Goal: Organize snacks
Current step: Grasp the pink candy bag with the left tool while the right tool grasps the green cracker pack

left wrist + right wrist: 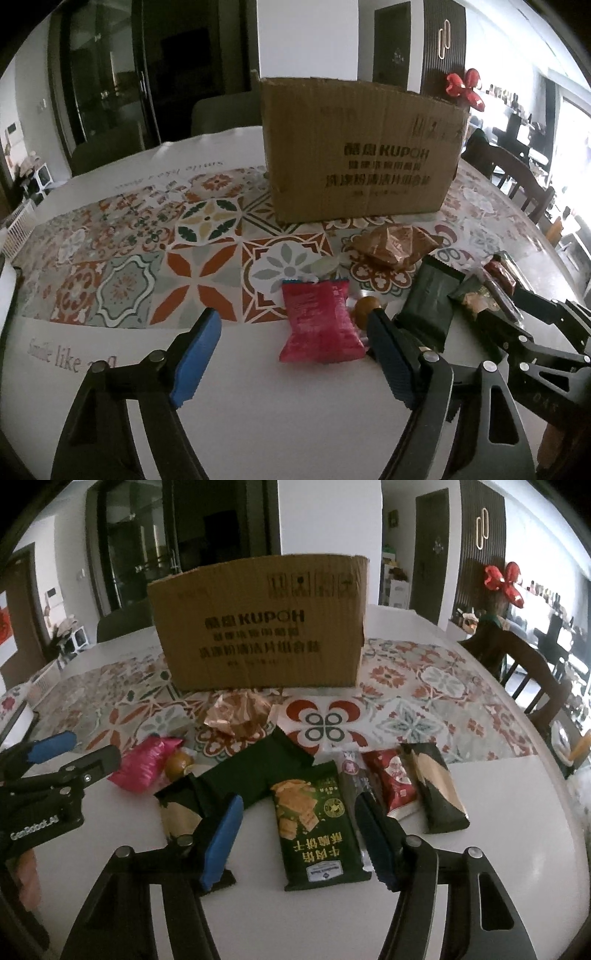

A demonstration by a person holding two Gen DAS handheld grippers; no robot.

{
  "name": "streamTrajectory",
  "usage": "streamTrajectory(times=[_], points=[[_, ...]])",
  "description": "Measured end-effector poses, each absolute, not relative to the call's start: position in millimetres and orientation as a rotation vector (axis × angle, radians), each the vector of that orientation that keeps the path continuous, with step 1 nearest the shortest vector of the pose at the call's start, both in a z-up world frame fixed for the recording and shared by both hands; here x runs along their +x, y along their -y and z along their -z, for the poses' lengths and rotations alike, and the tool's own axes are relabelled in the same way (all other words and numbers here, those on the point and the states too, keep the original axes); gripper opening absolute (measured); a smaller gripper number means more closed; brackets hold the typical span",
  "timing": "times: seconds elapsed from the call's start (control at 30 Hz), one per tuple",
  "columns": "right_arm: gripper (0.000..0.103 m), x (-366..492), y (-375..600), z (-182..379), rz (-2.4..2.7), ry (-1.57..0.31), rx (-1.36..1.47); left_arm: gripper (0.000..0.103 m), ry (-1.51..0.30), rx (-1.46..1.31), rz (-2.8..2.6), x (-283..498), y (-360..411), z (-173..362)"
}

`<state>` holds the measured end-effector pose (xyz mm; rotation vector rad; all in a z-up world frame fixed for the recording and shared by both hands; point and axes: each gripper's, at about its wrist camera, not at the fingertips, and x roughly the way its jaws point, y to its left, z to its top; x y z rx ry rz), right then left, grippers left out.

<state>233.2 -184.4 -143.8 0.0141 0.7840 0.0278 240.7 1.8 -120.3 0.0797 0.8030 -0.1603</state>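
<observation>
Snacks strewn on a white table (258,424) in front of a brown cardboard box (362,147), upright on the patterned tile-print cloth (147,236), its top edge open

Left wrist view: left gripper (293,345) spread wide, blue pads apart, gripping nothing; pink packet (319,321) lying between the fingers, nearer the right-hand pad, whether touching it hard to say. Small round brown-wrapped sweet (365,308) just beside the packet's upper right corner. Dark green wrapper (430,299) to the right, slanted. Crumpled copper-brown foil pack (395,243) farther back, close to the box front. Pale round item just behind the pink packet, too dim to identify. Right gripper's black frame entering at the right edge

Right wrist view: right gripper (299,836) likewise parted, clamped on nothing; green biscuit packet (319,827) flat on the table between the pads, a gap visible on the left side, right-hand pad just beside its edge with a thin dark stick pack (351,775) lying there. Red-and-white sachet (397,782) and a black-and-gold bar (436,786) side by side farther right. Another black-and-gold pack (177,812) partly under the left-hand finger. Red bow (504,579) in the background beside a dark wooden chair (524,664)
</observation>
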Motion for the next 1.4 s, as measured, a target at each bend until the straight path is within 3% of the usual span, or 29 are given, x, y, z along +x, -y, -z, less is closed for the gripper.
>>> streamTrajectory(times=[0.77, 0.83, 0.9, 1.03, 1.4], points=[[0.061, 255, 186, 165, -0.053, -0.866, 0.018, 0.061, -0.904, 0.049, 0.189, 272, 9, 153], [0.058, 256, 188, 168, -0.052, -0.874, 0.035, 0.052, -0.911, 0.043, 0.2, 273, 10, 154], [0.051, 256, 188, 168, -0.044, -0.874, 0.028, 0.048, -0.919, 0.036, 0.211, 273, 10, 155], [0.048, 254, 187, 168, -0.046, -0.874, 0.032, 0.043, -0.913, 0.036, 0.218, 272, 10, 156], [0.047, 244, 183, 154, -0.058, -0.825, 0.027, 0.04, -0.885, 0.028, 0.244, 254, 8, 136]])
